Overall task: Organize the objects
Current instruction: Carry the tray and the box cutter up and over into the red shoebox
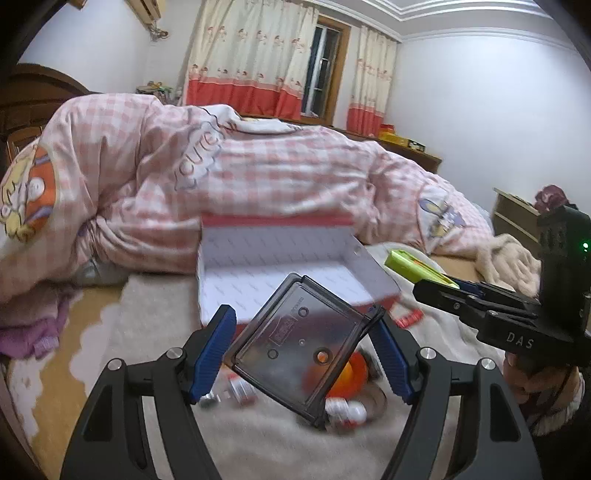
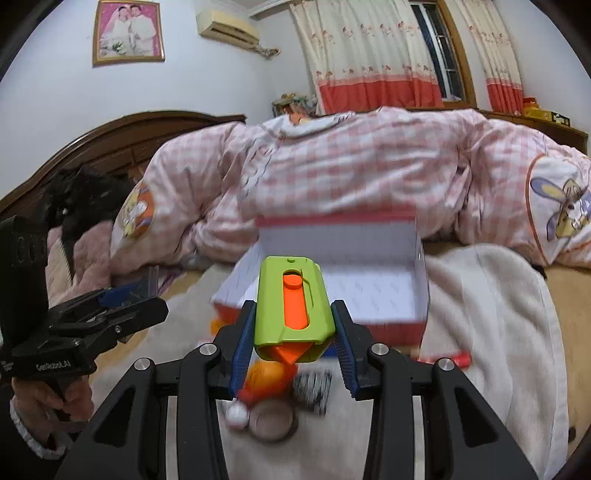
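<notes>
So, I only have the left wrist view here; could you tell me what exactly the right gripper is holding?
Observer: The right gripper is shut on a green toy with an orange slider down its middle.
Operator: Thank you. Is anything lying under it that I can't see?
Observer: Yes, a striped black-and-white item lies on the blanket just below the toy.
Operator: And what is on the wall to the left of the air conditioner?
Observer: A framed photo hangs there.
</notes>
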Demonstrator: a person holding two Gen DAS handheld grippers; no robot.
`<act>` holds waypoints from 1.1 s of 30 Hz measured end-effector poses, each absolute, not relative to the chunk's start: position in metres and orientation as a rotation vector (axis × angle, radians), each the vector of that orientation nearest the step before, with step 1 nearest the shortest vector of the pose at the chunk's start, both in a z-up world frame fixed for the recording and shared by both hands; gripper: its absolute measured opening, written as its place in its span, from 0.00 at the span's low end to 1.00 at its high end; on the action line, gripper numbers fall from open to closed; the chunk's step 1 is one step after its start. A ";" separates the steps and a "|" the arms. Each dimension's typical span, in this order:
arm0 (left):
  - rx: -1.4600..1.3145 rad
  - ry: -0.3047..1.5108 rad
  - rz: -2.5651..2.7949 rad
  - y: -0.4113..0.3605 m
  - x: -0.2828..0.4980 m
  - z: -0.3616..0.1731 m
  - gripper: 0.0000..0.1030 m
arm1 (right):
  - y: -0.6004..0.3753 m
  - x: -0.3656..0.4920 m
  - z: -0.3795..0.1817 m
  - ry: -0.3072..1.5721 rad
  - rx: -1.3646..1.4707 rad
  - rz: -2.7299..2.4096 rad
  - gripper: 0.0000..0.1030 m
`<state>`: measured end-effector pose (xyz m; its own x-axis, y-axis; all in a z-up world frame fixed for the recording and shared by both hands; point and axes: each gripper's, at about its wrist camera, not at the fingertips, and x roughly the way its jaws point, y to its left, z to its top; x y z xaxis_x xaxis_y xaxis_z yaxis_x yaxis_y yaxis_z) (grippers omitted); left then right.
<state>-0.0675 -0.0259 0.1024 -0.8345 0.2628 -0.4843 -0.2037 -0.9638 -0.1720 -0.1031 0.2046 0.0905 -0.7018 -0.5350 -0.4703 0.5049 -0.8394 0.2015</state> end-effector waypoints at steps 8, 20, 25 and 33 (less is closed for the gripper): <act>-0.730 -0.199 2.833 -0.034 -0.129 0.130 0.72 | 0.194 -0.168 0.124 -0.146 0.622 -2.462 0.32; -0.731 -0.289 2.836 -0.038 -0.203 0.116 0.72 | 0.190 -0.224 0.103 -0.081 0.766 -2.492 0.10; -0.829 -0.273 2.815 -0.038 -0.223 0.092 0.72 | 0.189 -0.239 0.088 -0.070 0.831 -2.461 0.03; -1.015 -0.213 2.745 -0.023 -0.243 0.048 0.71 | 0.171 -0.247 0.056 0.047 0.909 -2.445 0.03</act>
<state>-0.2427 -0.0235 0.0483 -0.7420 0.2420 -0.6252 -0.1426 -0.9682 -0.2056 -0.2475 0.1708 0.0563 -0.6353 -0.4643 -0.6170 0.4876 -0.8608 0.1456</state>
